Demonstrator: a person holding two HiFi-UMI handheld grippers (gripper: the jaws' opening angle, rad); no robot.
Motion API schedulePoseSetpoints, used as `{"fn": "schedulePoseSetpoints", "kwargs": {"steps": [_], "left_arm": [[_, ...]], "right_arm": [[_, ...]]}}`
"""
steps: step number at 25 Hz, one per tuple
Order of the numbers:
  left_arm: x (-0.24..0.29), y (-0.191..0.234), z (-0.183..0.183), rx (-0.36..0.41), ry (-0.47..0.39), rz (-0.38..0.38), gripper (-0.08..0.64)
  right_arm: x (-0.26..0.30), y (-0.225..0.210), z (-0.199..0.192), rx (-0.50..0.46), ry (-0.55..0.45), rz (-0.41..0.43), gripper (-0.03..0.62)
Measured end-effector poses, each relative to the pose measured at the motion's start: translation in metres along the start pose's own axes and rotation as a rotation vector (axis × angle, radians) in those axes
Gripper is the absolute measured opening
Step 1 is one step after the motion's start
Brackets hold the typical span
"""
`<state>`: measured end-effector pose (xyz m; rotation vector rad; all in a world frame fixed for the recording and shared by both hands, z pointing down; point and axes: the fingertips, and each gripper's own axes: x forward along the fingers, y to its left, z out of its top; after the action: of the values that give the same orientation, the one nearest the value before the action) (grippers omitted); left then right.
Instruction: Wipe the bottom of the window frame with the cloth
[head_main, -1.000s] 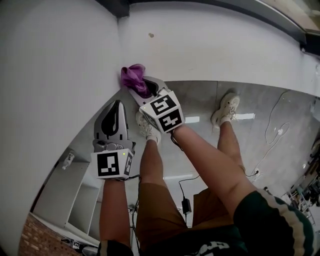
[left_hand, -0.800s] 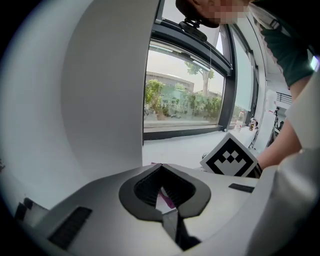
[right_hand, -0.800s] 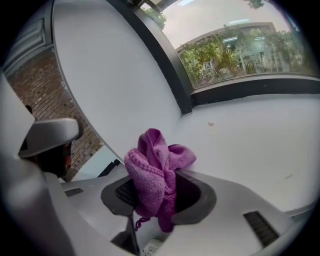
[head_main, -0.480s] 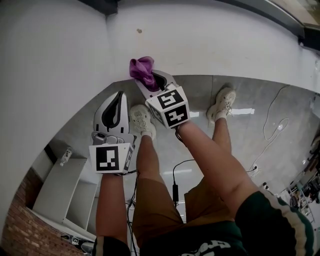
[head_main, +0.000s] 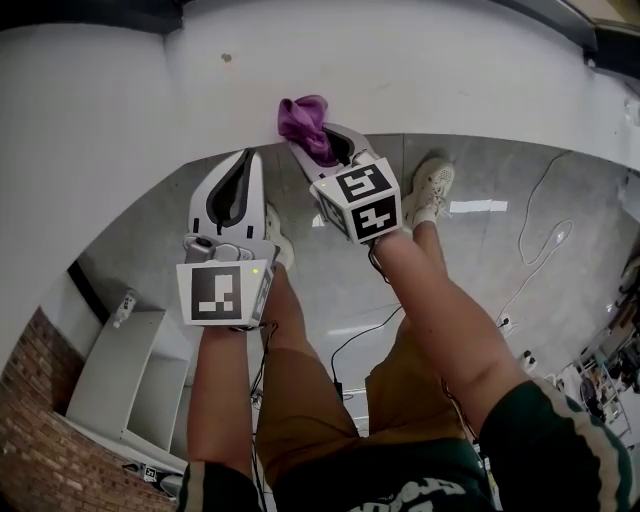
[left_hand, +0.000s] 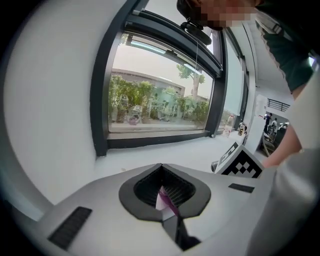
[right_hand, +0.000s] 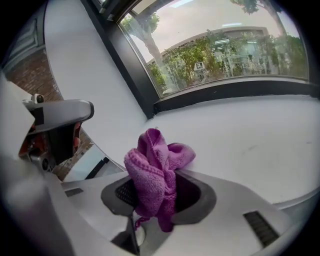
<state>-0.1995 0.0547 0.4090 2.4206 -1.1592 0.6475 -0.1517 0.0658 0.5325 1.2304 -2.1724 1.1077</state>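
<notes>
The purple cloth (right_hand: 155, 172) is bunched into a loose wad and clamped in the right tool (head_main: 322, 152). Its lower folds are pinched down in the dark throat between the jaws, and the bulk of it stands up past the tips. In the head view the cloth sits at upper centre, over the near edge of the white sill (head_main: 420, 70). Whether it touches the sill cannot be told. In the right gripper view the sill spreads across the right half of the frame behind the cloth. The dark bottom rail of the window frame (right_hand: 235, 92) runs beyond it in the upper part, well apart from the cloth.

The left tool (head_main: 243, 172) is to the left of the right one in the head view, just beside it and a little lower. Its tips point toward the sill's edge and its jaws are closed together. In its own view a small pale-and-purple sliver shows in the throat — too small to identify — and the right tool's marker cube (left_hand: 241, 162) shows at right centre.

Below both tools are the person's bare legs and pale shoes (head_main: 430, 185) on a grey tiled floor (head_main: 500, 230). A thin cable (head_main: 540, 240) trails at the right — and a white shelf unit (head_main: 135, 385) stands at lower left.
</notes>
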Motion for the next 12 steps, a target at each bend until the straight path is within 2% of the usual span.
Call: {"fn": "schedulePoseSetpoints", "kwargs": {"steps": [5,12], "left_arm": [[0.02,-0.027,0.008,0.005,-0.005,-0.031,0.006],[0.05,-0.063,0.014,0.032,0.034,-0.066,0.006]], "right_arm": [[-0.018,-0.024,-0.006,-0.009,0.005,-0.021,0.167],[-0.05,-0.068,-0.013,-0.014,0.016,-0.058,0.167]]}}
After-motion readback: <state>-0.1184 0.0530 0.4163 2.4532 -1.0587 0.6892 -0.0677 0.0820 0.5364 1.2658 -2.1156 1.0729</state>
